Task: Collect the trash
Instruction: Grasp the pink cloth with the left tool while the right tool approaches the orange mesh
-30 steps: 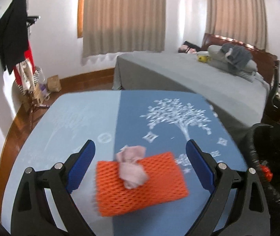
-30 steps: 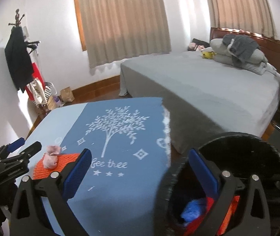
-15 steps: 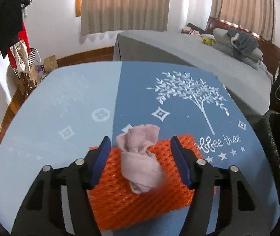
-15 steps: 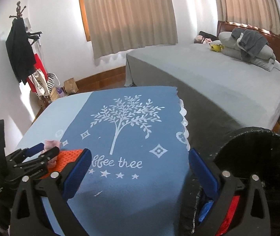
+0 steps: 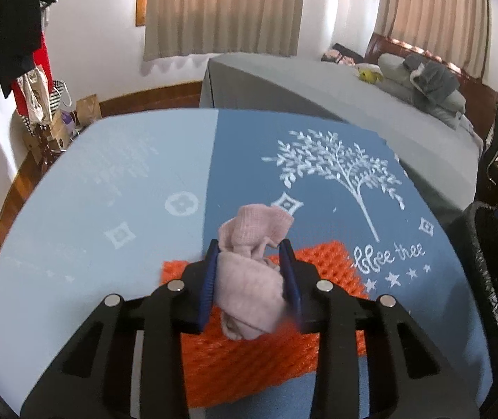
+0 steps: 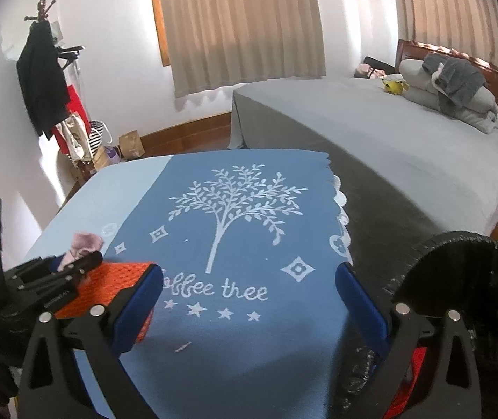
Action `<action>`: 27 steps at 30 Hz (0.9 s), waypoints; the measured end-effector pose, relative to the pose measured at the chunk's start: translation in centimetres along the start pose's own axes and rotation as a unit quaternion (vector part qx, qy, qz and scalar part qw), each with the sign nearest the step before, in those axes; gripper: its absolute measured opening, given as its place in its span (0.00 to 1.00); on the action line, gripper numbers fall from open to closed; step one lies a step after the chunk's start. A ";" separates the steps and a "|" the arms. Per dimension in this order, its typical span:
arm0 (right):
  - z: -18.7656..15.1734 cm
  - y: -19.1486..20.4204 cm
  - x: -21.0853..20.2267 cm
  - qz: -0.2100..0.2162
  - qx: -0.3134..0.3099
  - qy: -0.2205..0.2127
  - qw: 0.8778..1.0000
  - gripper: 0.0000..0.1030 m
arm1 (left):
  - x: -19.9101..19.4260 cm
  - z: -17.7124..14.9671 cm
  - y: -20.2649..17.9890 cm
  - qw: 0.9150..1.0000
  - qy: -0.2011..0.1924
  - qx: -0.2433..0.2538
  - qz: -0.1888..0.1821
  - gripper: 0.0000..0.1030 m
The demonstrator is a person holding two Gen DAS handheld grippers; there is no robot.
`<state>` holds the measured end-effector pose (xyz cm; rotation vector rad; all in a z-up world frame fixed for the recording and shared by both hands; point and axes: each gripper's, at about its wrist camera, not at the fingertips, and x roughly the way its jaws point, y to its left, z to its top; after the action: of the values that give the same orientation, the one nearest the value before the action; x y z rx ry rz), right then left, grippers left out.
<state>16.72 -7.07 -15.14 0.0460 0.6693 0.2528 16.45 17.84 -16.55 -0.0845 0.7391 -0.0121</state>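
My left gripper [image 5: 250, 272] is shut on a crumpled pink tissue [image 5: 252, 262], which lies on an orange foam net [image 5: 329, 265] on the blue tablecloth [image 5: 126, 188]. In the right wrist view the left gripper [image 6: 74, 265] shows at the left with the pink tissue [image 6: 84, 242] between its jaws, above the orange net [image 6: 123, 274]. My right gripper [image 6: 249, 300] is open and empty over the table's near right part. A black-lined trash bin [image 6: 472, 279] stands to the right of the table.
The trash bin [image 5: 493, 262] also shows at the right edge of the left wrist view. A grey bed [image 6: 388, 132] lies beyond the table. A coat rack [image 6: 46, 80] with bags stands at the left wall. A small white scrap [image 6: 182, 346] lies on the cloth.
My left gripper has moved forward over the orange net and closed on the pink tissue. My right gripper has swung left, from above the bin to over the table.
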 end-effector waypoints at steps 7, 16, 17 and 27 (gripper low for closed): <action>0.0 2.0 0.9 0.011 -0.012 0.002 1.000 0.94 | -1.8 0.5 1.6 1.000 -0.023 -0.005 0.017 0.32; -1.3 6.3 3.9 0.038 -0.038 0.034 0.998 0.87 | -2.1 0.0 4.8 0.998 -0.026 -0.020 0.053 0.32; -1.4 6.6 4.3 0.041 -0.039 0.039 0.998 0.86 | -2.1 0.0 5.1 0.998 -0.026 -0.020 0.058 0.32; -2.9 10.0 7.3 0.054 -0.062 0.082 0.993 0.72 | -2.3 -0.6 7.5 0.997 -0.023 -0.030 0.065 0.32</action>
<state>18.25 4.34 -20.60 -0.0588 0.8135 0.4046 14.22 25.41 -16.05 -0.0939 0.6988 0.1358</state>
